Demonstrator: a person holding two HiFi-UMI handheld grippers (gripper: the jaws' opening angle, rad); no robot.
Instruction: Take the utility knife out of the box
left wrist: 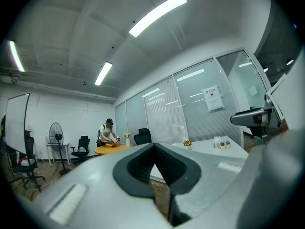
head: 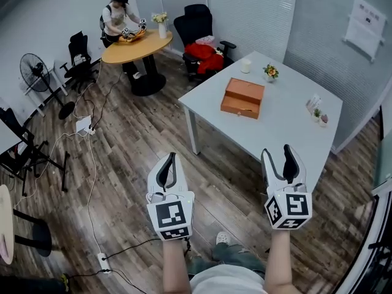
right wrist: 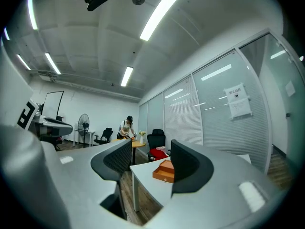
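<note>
A closed orange box (head: 242, 98) lies on the white table (head: 278, 130), well ahead of both grippers. No utility knife shows in any view. My left gripper (head: 171, 159) is held over the wooden floor, left of the table, with its jaws pressed together and nothing between them. My right gripper (head: 277, 154) hangs over the table's near edge, its jaws apart and empty. In the right gripper view the box (right wrist: 165, 171) shows between the spread fingers of the right gripper (right wrist: 150, 160). The left gripper (left wrist: 153, 150) looks across the room with its jaws closed.
On the table stand a white cup (head: 245, 66), a small flower pot (head: 270, 72) and tiny plants (head: 318, 113). A black chair with a red bundle (head: 205, 52) stands behind it. A person (head: 119, 16) works at a round wooden table (head: 138, 46). A fan (head: 35, 72) and cables (head: 89, 164) occupy the left floor.
</note>
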